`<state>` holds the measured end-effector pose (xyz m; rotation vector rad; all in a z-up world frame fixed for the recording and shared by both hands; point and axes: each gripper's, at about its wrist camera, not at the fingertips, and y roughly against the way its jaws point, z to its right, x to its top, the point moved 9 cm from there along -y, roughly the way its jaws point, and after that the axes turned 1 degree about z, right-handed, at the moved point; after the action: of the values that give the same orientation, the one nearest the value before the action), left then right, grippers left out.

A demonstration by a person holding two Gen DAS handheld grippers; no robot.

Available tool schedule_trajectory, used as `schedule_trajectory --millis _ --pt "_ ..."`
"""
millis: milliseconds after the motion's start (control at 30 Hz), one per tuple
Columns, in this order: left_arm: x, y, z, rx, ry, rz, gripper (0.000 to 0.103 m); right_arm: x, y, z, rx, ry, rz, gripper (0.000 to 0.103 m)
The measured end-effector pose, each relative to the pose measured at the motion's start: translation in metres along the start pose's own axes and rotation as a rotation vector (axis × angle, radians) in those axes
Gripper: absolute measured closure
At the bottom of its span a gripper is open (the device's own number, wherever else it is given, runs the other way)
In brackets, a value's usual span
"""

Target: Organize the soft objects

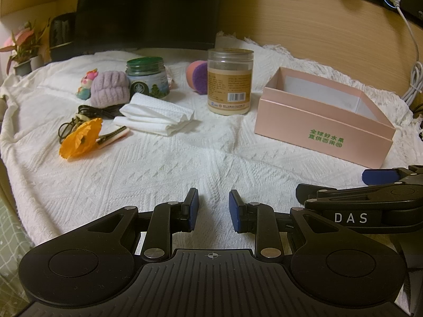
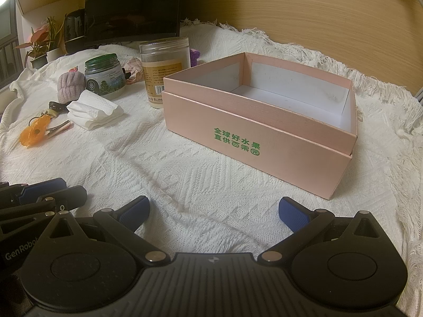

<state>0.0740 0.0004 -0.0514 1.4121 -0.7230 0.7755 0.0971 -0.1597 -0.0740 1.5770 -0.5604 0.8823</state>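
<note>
Lilac and fluffy, the knitted band [image 1: 109, 87] is lying at the far left of the white cloth [image 1: 158, 163], touching a green-lidded jar [image 1: 148, 79] on its right and a small pastel toy [image 1: 86, 84] on its left. Just in front of it a folded white towel [image 1: 154, 117] is resting, with an orange fabric flower [image 1: 79, 138] on a clip and a coiled black cord [image 1: 97, 111] beside it. An orange and purple sponge [image 1: 198, 75] is peeking out behind a tall clear jar [image 1: 229, 80]. The pink box [image 2: 264, 137] is sitting open and empty at the right, well apart from the soft things. The left tongs [image 1: 213, 211] are hovering partly open over bare cloth, gripping nothing. The right tongs [image 2: 214, 211] are gaping wide, also gripping nothing, near the box's front wall.
</note>
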Motion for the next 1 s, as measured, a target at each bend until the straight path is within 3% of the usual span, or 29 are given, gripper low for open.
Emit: schedule_trajectory --millis 467,633,800,1000 --pt "0.000 0.001 -0.002 -0.002 0.010 -0.014 0.074 -0.001 0.000 0.000 0.000 0.000 0.000 0.000" --pt "0.003 -0.001 -0.003 -0.021 0.009 -0.063 0.074 -0.001 0.001 0.000 0.006 0.004 -0.010 0.000" --pt "0.009 -0.003 -0.008 -0.072 0.003 -0.186 0.076 0.004 -0.006 0.003 0.020 0.016 -0.157 0.000" --pt "0.016 -0.009 -0.025 -0.154 0.163 -0.348 0.077 0.006 -0.013 0.004 0.036 0.038 -0.323 0.000"
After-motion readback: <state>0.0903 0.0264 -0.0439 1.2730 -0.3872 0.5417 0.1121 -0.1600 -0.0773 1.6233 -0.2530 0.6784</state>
